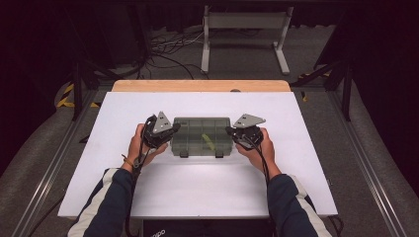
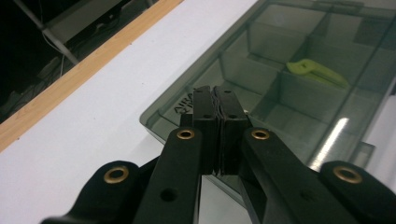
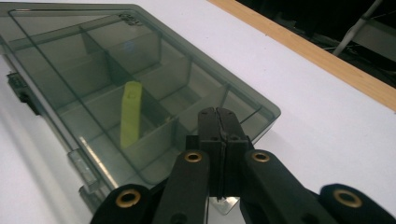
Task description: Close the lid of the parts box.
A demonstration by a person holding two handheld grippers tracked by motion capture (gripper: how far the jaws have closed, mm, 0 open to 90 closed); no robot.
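A smoky clear plastic compartment box (image 1: 201, 136) lies with its lid closed in the middle of the white table (image 1: 197, 187). A yellow-green piece (image 1: 208, 140) rests in one inner compartment. My left gripper (image 1: 174, 129) is at the box's left end, jaws pressed together with nothing between them. In the left gripper view its tips (image 2: 215, 93) hover over the lid (image 2: 299, 79) near a corner, with the yellow-green piece (image 2: 317, 72) beyond. My right gripper (image 1: 230, 131) is at the right end, also shut and empty. Its tips (image 3: 217, 114) sit above the lid (image 3: 93, 74) near the yellow-green piece (image 3: 130, 114).
Two latches (image 1: 184, 154) stick out of the box's front edge. A wooden strip (image 1: 200, 86) runs along the table's far edge. Beyond it stand a white metal frame (image 1: 244, 34) and loose cables on the floor.
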